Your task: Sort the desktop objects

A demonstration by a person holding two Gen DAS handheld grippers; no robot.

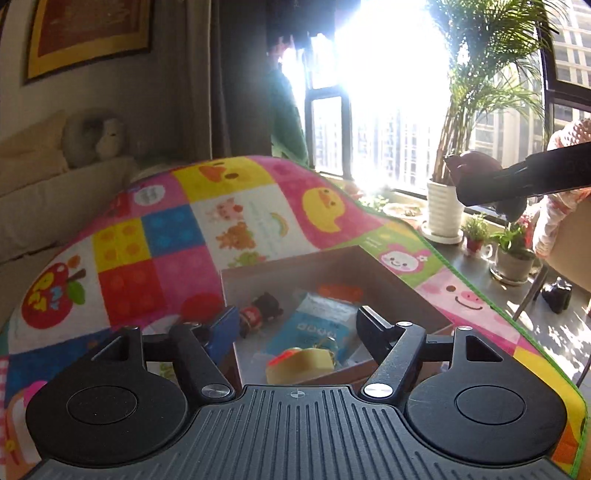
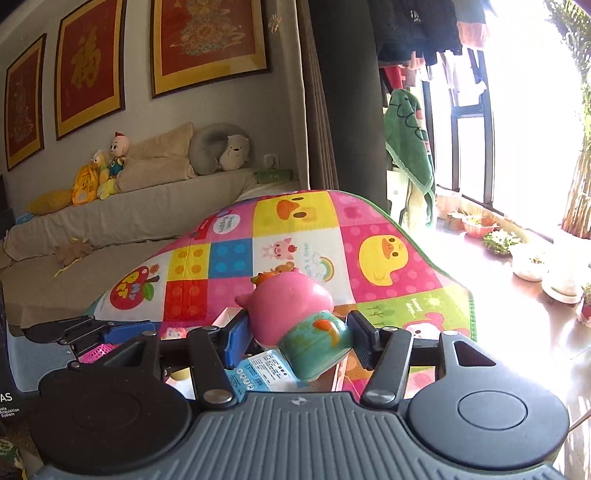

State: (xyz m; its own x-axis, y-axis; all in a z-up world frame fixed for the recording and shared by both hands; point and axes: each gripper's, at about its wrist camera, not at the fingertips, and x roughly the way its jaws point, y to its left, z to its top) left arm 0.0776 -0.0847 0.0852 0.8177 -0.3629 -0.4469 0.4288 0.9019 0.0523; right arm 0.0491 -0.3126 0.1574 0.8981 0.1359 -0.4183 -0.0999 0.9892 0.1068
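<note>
This is a home living room. In the right wrist view a covered sofa (image 2: 110,214) with cushions and soft toys (image 2: 107,166) fills the left, under framed red pictures (image 2: 207,40) at the top. At the right, laundry (image 2: 424,33) hangs by a sunny window (image 1: 388,92) with potted plants (image 1: 513,251).

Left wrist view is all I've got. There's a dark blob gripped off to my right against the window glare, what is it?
Observer: A pink toy figure in a green outfit, clamped in the right gripper.
Operator: Is it gripped squarely?
Observer: No, it lies tilted, head toward the blue finger.
Operator: What's under it?
Observer: A blue packet lies directly below it, over the colourful cloth.
Operator: Anything beyond my left edge?
Observer: A pink basket, low beside the left gripper's fingers.
</note>
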